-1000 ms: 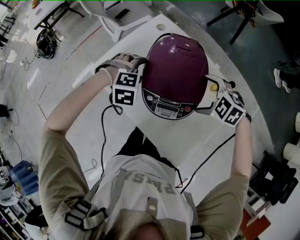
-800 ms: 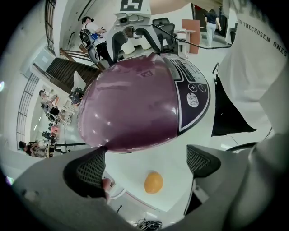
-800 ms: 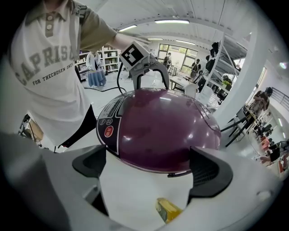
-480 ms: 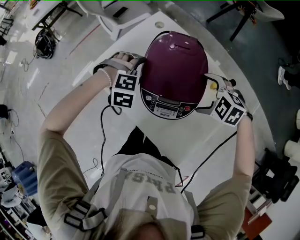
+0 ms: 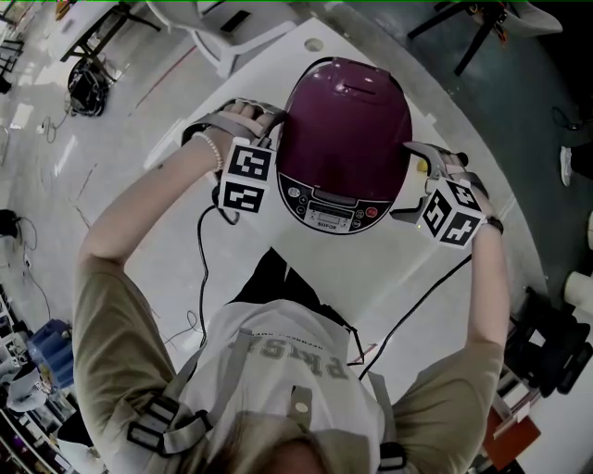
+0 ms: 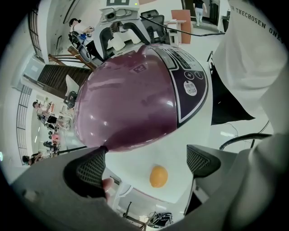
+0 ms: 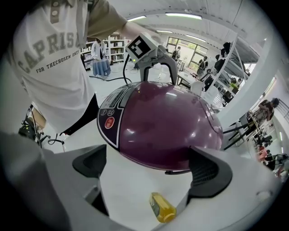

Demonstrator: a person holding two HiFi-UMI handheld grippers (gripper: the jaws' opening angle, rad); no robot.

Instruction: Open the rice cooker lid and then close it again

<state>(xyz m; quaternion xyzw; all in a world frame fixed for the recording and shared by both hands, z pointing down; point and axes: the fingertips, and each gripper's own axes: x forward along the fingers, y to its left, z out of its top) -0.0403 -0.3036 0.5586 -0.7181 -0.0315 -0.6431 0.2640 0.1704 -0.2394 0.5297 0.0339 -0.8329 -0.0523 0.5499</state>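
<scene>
A purple rice cooker (image 5: 345, 130) stands on the white round table (image 5: 371, 278) with its lid down and its control panel (image 5: 324, 211) facing me. My left gripper (image 5: 271, 141) is against the cooker's left side, open, its jaws level with the lid's lower edge (image 6: 135, 135). My right gripper (image 5: 414, 180) is at the cooker's right side, also open, with the purple dome (image 7: 167, 122) filling the space ahead of its jaws. Nothing is clamped by either one. Each gripper (image 6: 146, 160) (image 7: 149, 167) looks across the cooker at the other.
A small yellow bottle (image 7: 161, 207) lies on the table under the right gripper, and an orange-yellow blob (image 6: 158, 176) shows below the left one. Black cables (image 5: 204, 278) trail off the table's near edge. White chairs (image 5: 232, 28) stand beyond the table.
Both grippers stay at the cooker's sides; the right one has edged slightly up and inward. The lid remains down.
</scene>
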